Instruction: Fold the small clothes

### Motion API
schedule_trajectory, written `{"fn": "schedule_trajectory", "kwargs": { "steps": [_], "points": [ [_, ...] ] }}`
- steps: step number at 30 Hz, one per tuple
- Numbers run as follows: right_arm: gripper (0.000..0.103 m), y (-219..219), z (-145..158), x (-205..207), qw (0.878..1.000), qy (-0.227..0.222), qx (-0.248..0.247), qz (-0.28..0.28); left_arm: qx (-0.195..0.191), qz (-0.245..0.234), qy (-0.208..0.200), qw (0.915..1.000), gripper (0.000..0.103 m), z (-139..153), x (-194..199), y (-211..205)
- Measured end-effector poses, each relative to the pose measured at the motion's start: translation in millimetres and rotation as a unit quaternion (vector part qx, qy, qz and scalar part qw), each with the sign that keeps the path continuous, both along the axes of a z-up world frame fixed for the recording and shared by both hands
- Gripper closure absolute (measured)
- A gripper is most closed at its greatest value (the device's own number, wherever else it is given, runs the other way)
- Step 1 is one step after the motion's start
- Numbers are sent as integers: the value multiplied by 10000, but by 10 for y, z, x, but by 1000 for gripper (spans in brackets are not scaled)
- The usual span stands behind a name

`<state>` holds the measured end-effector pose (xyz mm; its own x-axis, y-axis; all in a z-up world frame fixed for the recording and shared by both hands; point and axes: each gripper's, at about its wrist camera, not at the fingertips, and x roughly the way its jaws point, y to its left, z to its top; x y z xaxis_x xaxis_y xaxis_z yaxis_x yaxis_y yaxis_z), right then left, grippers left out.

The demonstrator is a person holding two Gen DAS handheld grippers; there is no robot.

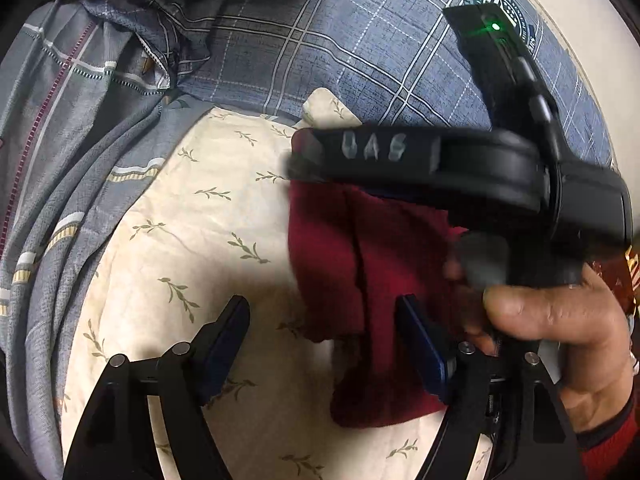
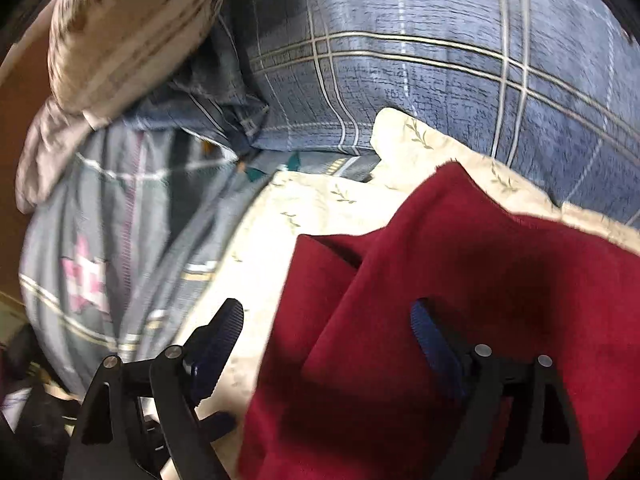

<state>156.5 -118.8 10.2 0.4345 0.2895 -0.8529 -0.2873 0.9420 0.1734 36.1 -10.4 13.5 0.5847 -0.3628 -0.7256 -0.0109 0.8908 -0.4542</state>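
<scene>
Soft, matt, fuzzy dark-red cloth garment [image 2: 460, 280], fleece-like in nap. Smooth cream cotton sheet with green sprig print [image 1: 192, 240], faintly creased. Blue-grey plaid woven pillow cover [image 1: 360, 52], visibly textured weave. Thin grey striped bedcover [image 1: 60, 160], finely ribbed, draped. Left tool [image 1: 324, 344]: matt black plastic links, bright metal pins, ridged blue rubbery pads [image 2: 436, 344] on the right tool [image 2: 328, 340].

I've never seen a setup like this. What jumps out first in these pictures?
The dark red garment grabs the eye, lying rumpled on a cream leaf-print sheet with a blue plaid pillow behind it. In the left view, the right gripper sweeps in blurred above the cloth, a bare hand clutching it. The left gripper has its jaws spread wide, one pad against the red cloth.
</scene>
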Motion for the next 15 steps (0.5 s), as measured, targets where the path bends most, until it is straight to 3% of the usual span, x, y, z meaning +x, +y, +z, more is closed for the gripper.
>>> {"fn": "schedule_trajectory", "kwargs": {
  "steps": [1,3,8,10,11,15],
  "points": [
    [52,-1,10,-14,9999,-79,-145,-35,-4,12,-9,10000,24,-6,22,-8],
    [75,-64,56,-48,9999,-152,-62,20,12,18,-33,10000,23,-8,78,-45],
    [84,-338,315,-189,9981,-437,439,3,-71,-118,-237,9996,25,-33,173,-145],
    [86,-366,380,-218,9974,-497,517,-18,-186,-86,-318,9993,33,-32,161,-111],
    [86,-394,407,-236,9972,-544,504,-59,-256,-84,-342,9991,44,-34,161,-91],
    [87,-443,459,-306,9970,-597,499,-54,-207,-172,-399,9988,56,-34,149,-95]
  ]
}}
